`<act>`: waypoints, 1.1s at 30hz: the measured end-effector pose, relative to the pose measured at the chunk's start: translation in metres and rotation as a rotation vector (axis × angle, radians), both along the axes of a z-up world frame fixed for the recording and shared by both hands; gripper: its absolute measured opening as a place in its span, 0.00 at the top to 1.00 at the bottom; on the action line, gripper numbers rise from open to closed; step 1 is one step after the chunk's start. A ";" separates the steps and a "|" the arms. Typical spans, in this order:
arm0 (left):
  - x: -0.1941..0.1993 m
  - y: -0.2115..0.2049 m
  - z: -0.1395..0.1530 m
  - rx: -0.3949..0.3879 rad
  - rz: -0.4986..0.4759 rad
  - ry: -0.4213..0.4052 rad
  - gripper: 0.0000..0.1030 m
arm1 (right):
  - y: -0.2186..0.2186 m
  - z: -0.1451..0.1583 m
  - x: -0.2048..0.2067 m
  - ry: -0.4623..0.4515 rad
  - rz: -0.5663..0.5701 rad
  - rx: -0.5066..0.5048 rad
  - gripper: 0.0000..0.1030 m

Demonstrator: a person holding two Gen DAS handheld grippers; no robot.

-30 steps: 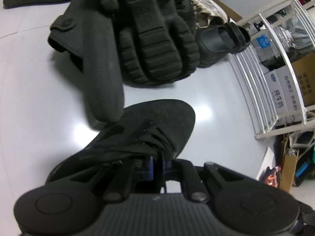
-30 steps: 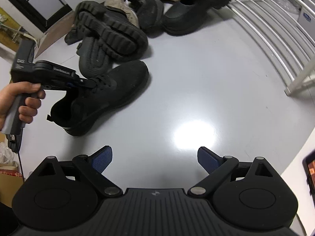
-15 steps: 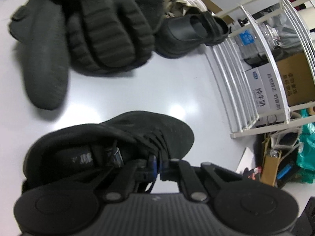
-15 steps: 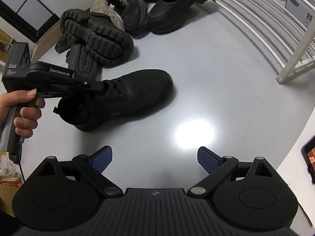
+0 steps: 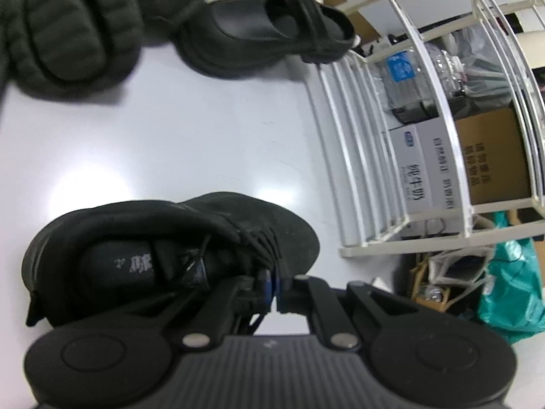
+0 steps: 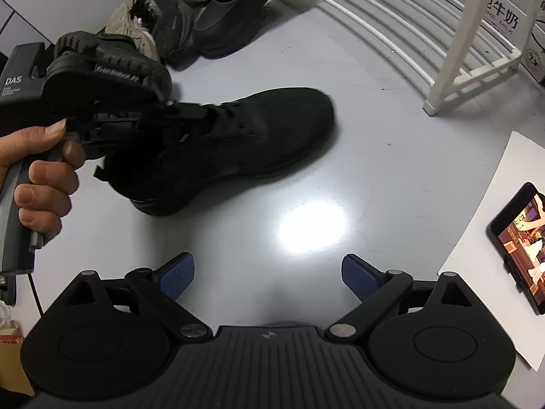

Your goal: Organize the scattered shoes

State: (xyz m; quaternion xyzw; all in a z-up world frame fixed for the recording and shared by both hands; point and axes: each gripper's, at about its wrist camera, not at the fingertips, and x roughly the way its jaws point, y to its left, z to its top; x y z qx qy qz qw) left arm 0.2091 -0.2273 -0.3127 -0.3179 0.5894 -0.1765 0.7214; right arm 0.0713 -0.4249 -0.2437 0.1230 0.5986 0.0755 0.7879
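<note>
The right gripper [image 6: 267, 274] hovers low over bare floor [image 6: 357, 156], jaws spread and empty, free to take another shoe. Beyond it the left gripper [image 5: 272, 288] has its jaws clenched on the laces and tongue of the black sneaker [image 6: 245, 136], a soft spot that pinches easily, toe aimed at the white rack [image 6: 442, 78]. Farther off, other shoes [image 6: 204, 27] lie heaped beside the rack's far end.

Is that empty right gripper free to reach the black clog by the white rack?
Probably yes: the right gripper is open and empty, and bare floor runs past the held black sneaker to the black clog.
</note>
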 end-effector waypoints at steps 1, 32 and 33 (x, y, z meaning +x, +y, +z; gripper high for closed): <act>0.001 -0.005 0.000 -0.001 -0.003 0.002 0.98 | -0.003 -0.001 0.000 -0.002 -0.007 -0.002 0.06; -0.022 0.078 0.098 0.259 -0.324 -0.180 0.34 | 0.005 0.002 0.022 -0.162 0.053 -0.072 0.07; -0.024 0.082 0.100 0.273 -0.318 -0.190 0.34 | 0.006 0.002 0.024 -0.168 0.051 -0.080 0.07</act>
